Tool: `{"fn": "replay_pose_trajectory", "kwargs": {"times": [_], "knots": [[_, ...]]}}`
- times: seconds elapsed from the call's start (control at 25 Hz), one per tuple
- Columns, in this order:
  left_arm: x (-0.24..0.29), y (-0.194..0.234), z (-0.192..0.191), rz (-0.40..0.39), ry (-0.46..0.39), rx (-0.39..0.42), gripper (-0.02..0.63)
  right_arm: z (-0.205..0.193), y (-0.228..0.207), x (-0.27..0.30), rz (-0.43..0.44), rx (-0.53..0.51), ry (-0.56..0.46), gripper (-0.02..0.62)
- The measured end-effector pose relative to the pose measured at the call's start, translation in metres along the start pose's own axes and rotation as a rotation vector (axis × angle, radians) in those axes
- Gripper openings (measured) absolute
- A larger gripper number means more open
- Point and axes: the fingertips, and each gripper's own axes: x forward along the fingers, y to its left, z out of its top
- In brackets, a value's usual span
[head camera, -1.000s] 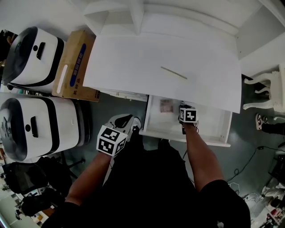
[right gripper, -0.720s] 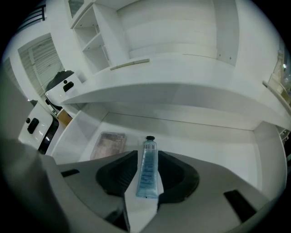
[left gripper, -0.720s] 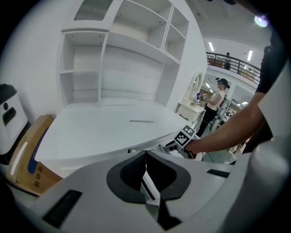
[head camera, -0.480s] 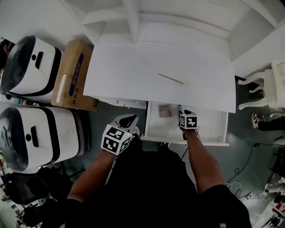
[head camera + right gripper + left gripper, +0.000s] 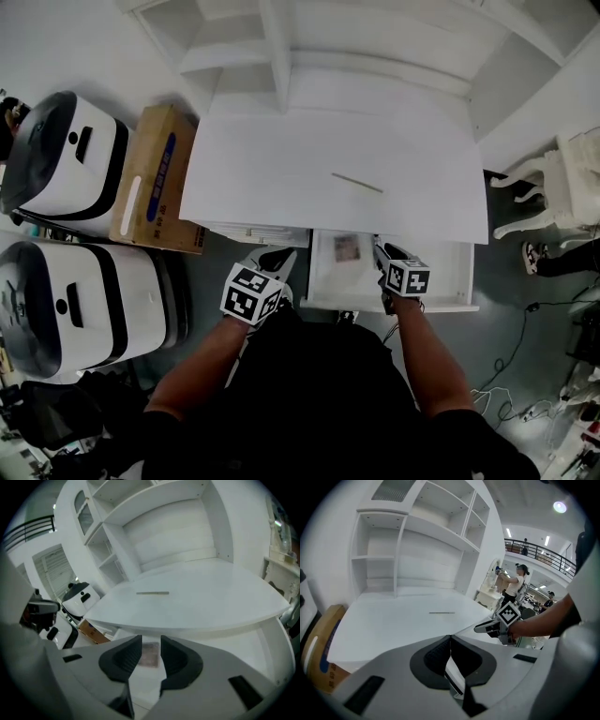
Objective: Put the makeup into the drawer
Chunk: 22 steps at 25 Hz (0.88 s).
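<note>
The right gripper [image 5: 151, 645] has its fingers released above the open drawer [image 5: 394, 305], where a pinkish makeup piece [image 5: 348, 247] lies near the left wall. The left gripper [image 5: 449, 641] is clenched on nothing. For the thin stick [image 5: 357, 182] at the middle of the table [image 5: 272, 169], I would bring the fingers down across it.

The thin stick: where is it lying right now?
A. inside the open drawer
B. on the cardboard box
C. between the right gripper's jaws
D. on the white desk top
D: the thin stick lies flat on the white desk top, well back from the open drawer, where a small pinkish packet lies instead.
</note>
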Motion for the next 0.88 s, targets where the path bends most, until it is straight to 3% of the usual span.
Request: {"fn": "replay_pose_trajectory", "kwargs": {"times": [0.2,0.28,0.6,0.88], "knots": [[0.0,0.002,0.007,-0.036,-0.023,-0.025,0.011,0.041,0.038,-0.036,0.148,0.083,-0.142,0.105],[-0.001,0.002,0.011,-0.049,-0.033,-0.025,0.011,0.057,0.05,-0.049,0.182,0.098,-0.191,0.069],[-0.005,-0.004,0.029,-0.1,-0.085,0.0,0.011,0.088,0.087,-0.078,0.287,0.173,-0.297,0.038],[-0.004,-0.004,0.03,-0.11,-0.087,0.023,0.011,0.08,0.114,-0.085,0.277,0.055,-0.27,0.034]]}}
